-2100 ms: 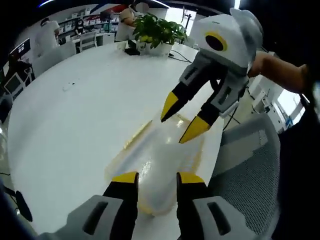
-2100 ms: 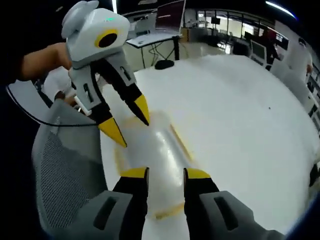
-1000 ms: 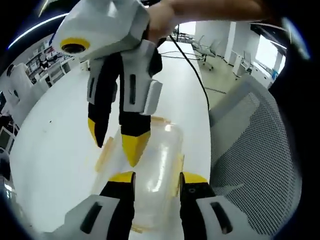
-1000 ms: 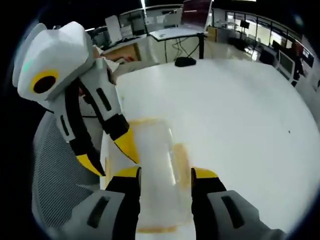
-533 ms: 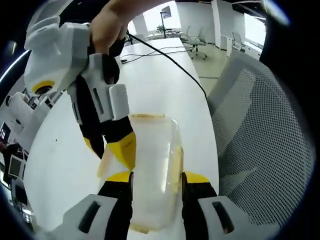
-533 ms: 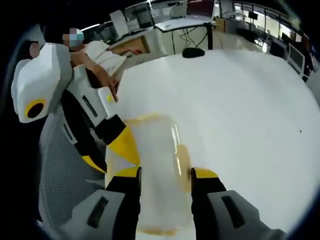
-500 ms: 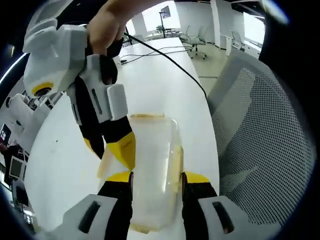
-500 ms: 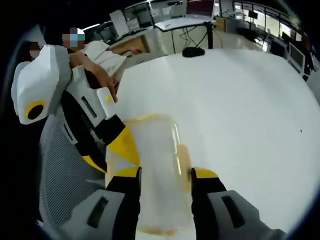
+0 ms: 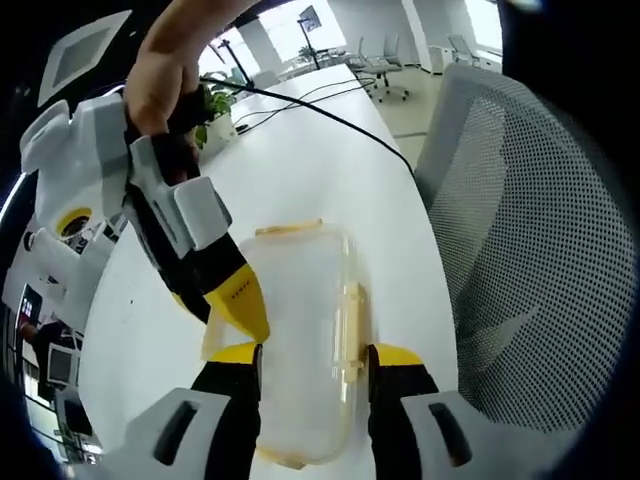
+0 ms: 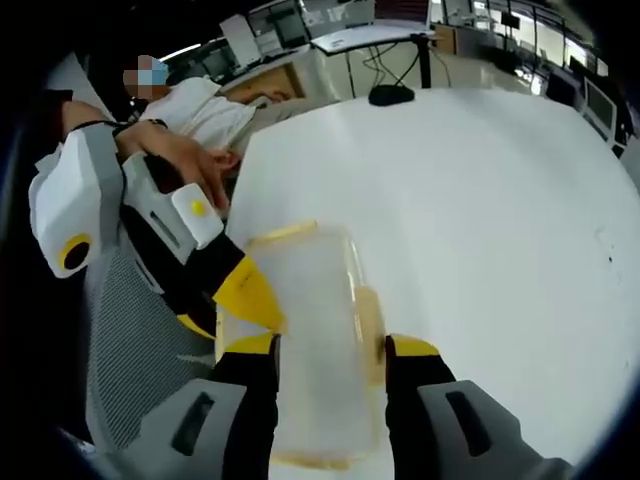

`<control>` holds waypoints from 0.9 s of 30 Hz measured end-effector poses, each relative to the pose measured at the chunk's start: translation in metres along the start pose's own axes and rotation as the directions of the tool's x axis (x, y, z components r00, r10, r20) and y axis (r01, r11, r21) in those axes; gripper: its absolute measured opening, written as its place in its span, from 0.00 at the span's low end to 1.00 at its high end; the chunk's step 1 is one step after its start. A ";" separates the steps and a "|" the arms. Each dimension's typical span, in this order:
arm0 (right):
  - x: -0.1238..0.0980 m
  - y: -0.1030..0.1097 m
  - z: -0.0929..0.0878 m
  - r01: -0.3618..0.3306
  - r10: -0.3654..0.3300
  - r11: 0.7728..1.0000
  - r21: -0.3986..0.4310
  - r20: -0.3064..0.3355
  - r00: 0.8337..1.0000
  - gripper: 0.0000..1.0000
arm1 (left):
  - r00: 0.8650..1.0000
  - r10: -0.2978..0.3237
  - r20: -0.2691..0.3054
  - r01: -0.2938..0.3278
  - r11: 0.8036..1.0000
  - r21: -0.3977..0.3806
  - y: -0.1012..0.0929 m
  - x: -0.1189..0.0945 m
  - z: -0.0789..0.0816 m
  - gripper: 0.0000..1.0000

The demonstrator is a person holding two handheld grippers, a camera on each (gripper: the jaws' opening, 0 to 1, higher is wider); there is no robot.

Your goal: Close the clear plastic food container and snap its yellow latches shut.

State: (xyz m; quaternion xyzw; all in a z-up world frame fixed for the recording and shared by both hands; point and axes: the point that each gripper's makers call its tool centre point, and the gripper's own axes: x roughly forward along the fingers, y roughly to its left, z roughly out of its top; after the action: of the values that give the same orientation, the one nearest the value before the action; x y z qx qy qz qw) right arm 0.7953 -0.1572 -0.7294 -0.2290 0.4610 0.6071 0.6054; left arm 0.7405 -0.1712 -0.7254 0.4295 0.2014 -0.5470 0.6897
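The clear plastic container (image 9: 300, 320) lies on the white table (image 9: 320, 170) with its lid on. Yellow latches (image 9: 350, 318) run along its edges. My left gripper (image 9: 315, 352) is open, its yellow-tipped jaws astride the container's near end. My right gripper (image 9: 215, 305), held by a hand (image 9: 170, 70), comes in from the upper left with its tips at the container's left edge. In the right gripper view the container (image 10: 312, 330) lies between the open jaws of my right gripper (image 10: 330, 345). There my left gripper (image 10: 225, 310) touches the box's left side.
A grey mesh chair (image 9: 530, 250) stands close beside the table edge. A potted plant (image 9: 215, 110) and a black cable (image 9: 330, 110) lie further along the table. A black mouse (image 10: 385, 95) sits at the far end, and a person (image 10: 210, 105) sits behind it.
Both grippers came down from above the container to its sides. Each pair of jaws stands a little wider than two seconds ago. Both cameras have rolled and shifted.
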 end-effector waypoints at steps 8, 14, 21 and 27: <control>0.000 0.001 -0.001 -0.013 0.013 1.000 -0.002 -0.018 1.000 0.40 | 1.000 0.006 0.002 -0.006 1.000 -0.021 0.003 0.002 0.000 0.40; 0.001 0.000 -0.001 -0.009 0.009 1.000 -0.010 -0.027 1.000 0.39 | 1.000 0.017 -0.003 -0.017 1.000 -0.016 0.004 0.002 0.000 0.37; 0.000 0.002 0.001 -0.006 0.005 1.000 -0.014 -0.019 1.000 0.35 | 0.999 0.030 -0.018 -0.030 0.999 -0.016 0.004 0.005 0.000 0.34; 0.001 0.001 0.000 -0.011 0.010 1.000 -0.021 -0.024 1.000 0.35 | 0.999 0.031 -0.022 -0.031 0.999 -0.024 0.004 0.005 -0.001 0.34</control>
State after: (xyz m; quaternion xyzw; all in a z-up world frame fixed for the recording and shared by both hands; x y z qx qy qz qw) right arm 0.7940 -0.1561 -0.7300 -0.2403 0.4630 0.6124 0.5941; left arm 0.7462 -0.1731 -0.7279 0.4298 0.2089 -0.5291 0.7012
